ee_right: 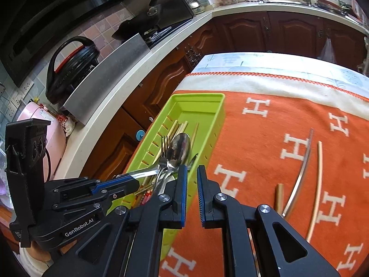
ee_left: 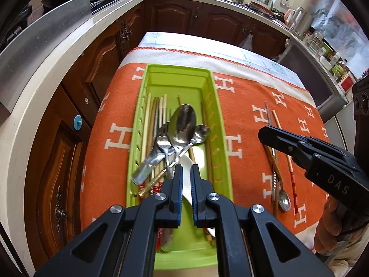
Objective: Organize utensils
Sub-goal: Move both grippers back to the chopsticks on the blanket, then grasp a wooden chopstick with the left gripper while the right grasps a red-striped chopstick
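Observation:
A green utensil tray (ee_left: 214,106) lies on the orange blanket and holds several chopsticks, a fork (ee_left: 159,143), a large metal spoon (ee_left: 183,122), a smaller spoon (ee_left: 201,131) and a white ceramic spoon (ee_left: 186,184). My left gripper (ee_left: 186,170) hovers over the tray's near half, slightly open and empty, with the white spoon below the gap. My right gripper (ee_right: 191,173) is slightly open and empty, over the tray's right wall (ee_right: 214,138). It also shows in the left wrist view (ee_left: 265,136). On the blanket to the right lie a small spoon (ee_left: 284,199) and loose chopsticks (ee_right: 316,189).
The table is covered by an orange blanket with white H letters (ee_left: 253,97). Dark wooden cabinets (ee_left: 180,16) and a pale countertop (ee_left: 46,78) run along the left and back. A black pot (ee_right: 69,69) and a pink appliance (ee_right: 53,133) stand on the counter.

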The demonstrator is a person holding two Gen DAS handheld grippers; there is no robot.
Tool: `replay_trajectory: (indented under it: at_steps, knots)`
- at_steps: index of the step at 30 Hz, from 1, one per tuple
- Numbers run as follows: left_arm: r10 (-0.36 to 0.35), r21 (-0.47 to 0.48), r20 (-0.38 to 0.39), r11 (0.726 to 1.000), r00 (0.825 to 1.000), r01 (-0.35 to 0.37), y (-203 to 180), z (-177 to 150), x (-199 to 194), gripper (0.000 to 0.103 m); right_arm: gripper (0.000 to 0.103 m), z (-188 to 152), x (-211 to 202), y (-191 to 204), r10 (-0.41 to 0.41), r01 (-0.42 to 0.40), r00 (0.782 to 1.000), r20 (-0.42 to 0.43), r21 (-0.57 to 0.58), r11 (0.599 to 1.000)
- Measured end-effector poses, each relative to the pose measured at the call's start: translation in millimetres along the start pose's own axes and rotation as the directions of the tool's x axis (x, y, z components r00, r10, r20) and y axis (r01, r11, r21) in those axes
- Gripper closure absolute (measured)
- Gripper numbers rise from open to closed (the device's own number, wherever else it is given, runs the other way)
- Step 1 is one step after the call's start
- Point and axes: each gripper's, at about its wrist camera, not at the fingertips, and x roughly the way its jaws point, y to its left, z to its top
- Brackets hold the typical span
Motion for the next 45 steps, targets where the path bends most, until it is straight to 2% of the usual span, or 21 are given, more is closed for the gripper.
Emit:
replay_trajectory:
  at_steps: [8,16,20,25,31,36,45]
  knots:
    - [-0.018,0.048,0.028,0.999,0.999,0.017,-32.3,-1.6,-23.2,0.094,0.094,-21.7,-53.3,-18.9,-0.047,0.047,0.999,-0.004,0.031,0.998]
    - [-0.068,0.119,0.032,0.991,0.997,0.063,-82.5,13.0,-27.5,0.091,0.094,-24.4,-118.6,-67.5,-0.160,0.165,0.986,-0.055,0.089,0.982]
    - [-0.101,0.149,-0.014,0.984,0.995,0.101,-108.1,18.9,-9.4,0.091,0.094,-21.2,-145.6,-93.4,-0.200,0.204,0.979,-0.047,0.122,0.971]
    - [-0.127,0.134,-0.119,0.981,0.985,0.143,-130.2,26.8,35.0,0.091,0.093,-23.9,-165.3,-127.0,-0.226,0.230,0.973,-0.042,0.165,0.959]
    - [-0.167,0.062,-0.218,0.981,0.962,0.185,-139.7,26.3,80.0,0.091,0.092,-36.8,-152.9,-152.3,-0.208,0.218,0.976,-0.069,0.213,0.952]
    - [-0.157,0.042,-0.257,0.984,0.953,0.174,-147.3,20.1,103.9,0.091,0.092,-50.5,-134.3,-164.6,-0.195,0.212,0.976,-0.098,0.225,0.951]
    - [-0.093,0.009,-0.238,0.995,0.967,0.098,-143.7,15.3,118.1,0.092,0.092,-58.6,-107.4,-173.5,-0.153,0.178,0.981,-0.122,0.229,0.957]
